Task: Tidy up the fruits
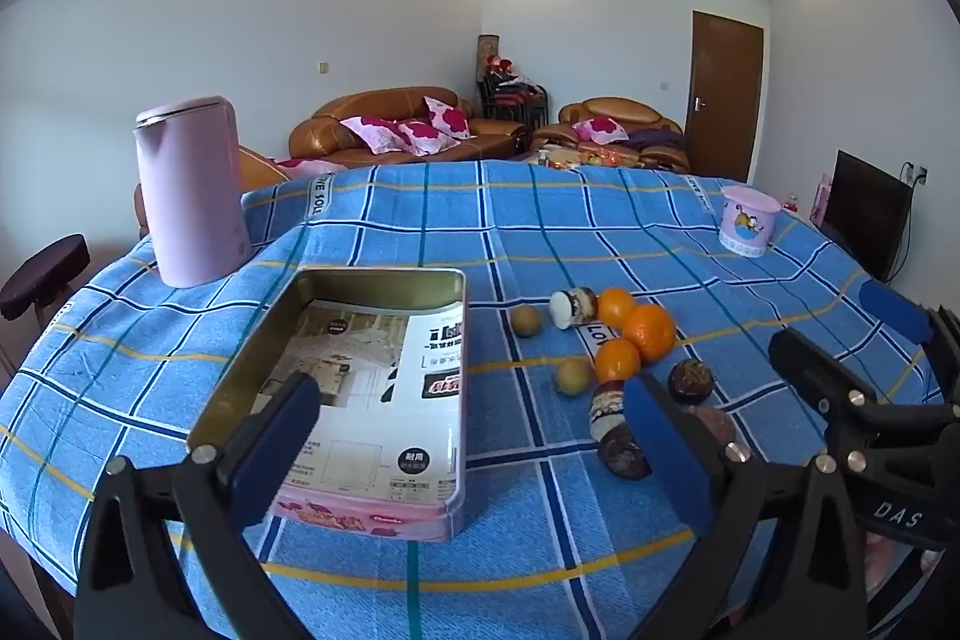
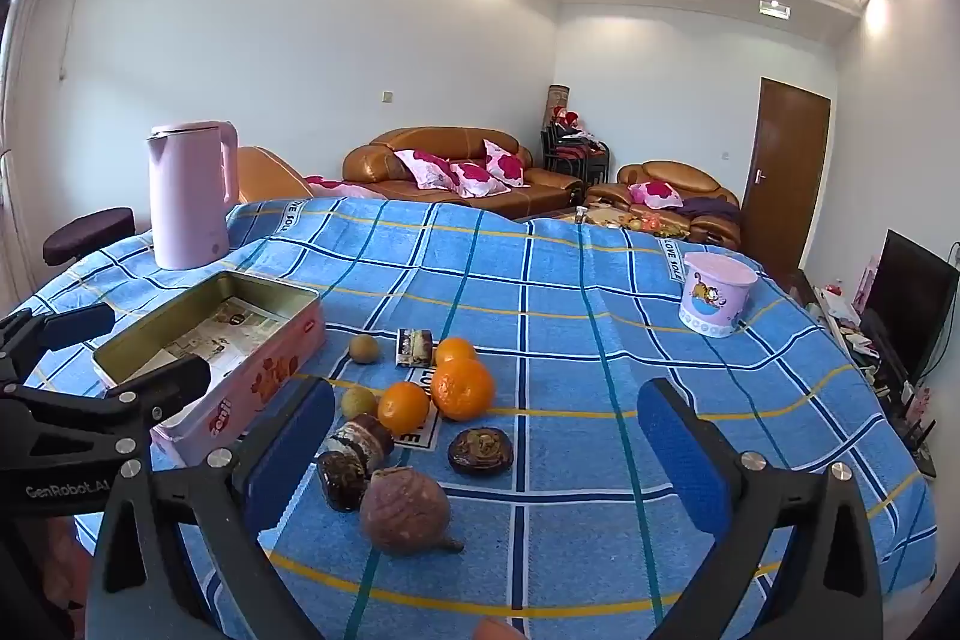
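Hovering tilted down over fruits, L tool & R tool both released.

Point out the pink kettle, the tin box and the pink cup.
pink kettle (image 1: 191,196), left wrist view, middle of its body.
tin box (image 2: 264,363), right wrist view, its pink side wall.
pink cup (image 2: 714,301), right wrist view, its printed side.

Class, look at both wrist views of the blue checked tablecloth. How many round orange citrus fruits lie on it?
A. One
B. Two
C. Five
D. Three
D: three round orange citrus fruits sit clustered on the blue checked tablecloth, beside the open rectangular pink tin; the left wrist view shows the same three.
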Available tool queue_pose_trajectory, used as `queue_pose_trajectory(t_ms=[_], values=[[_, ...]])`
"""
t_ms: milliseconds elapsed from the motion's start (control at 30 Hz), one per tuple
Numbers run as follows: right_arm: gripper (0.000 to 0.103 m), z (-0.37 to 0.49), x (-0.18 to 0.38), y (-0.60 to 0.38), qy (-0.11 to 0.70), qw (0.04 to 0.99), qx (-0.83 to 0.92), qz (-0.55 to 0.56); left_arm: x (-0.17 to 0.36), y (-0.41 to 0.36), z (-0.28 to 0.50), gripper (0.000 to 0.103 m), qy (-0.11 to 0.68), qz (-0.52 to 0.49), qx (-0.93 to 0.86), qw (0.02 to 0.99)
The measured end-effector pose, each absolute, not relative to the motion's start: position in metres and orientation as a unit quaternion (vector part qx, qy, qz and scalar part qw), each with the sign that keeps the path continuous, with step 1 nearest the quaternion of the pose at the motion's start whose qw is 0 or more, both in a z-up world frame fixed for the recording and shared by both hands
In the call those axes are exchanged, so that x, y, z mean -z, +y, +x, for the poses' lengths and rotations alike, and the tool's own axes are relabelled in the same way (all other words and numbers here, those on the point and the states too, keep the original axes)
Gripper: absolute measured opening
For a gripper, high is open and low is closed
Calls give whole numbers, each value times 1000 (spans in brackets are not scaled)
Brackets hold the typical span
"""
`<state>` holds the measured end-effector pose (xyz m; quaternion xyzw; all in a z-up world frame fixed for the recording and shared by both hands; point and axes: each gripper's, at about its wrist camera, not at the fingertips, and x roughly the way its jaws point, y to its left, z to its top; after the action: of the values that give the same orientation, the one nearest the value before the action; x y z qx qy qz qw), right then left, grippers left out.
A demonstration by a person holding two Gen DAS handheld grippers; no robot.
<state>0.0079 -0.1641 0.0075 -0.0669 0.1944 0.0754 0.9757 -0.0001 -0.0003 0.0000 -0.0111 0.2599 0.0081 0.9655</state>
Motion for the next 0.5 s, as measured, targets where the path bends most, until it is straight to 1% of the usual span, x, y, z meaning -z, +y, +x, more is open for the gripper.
queue_pose_trajectory(t_ms=[233, 500], values=[[102, 8, -7, -164, 196, 976, -73, -65, 1, 1, 1, 103, 262, -17, -7, 965], [102, 8, -5, -162, 200, 975, -79, -55, 3, 1, 4, 103, 258, 0, -9, 966]])
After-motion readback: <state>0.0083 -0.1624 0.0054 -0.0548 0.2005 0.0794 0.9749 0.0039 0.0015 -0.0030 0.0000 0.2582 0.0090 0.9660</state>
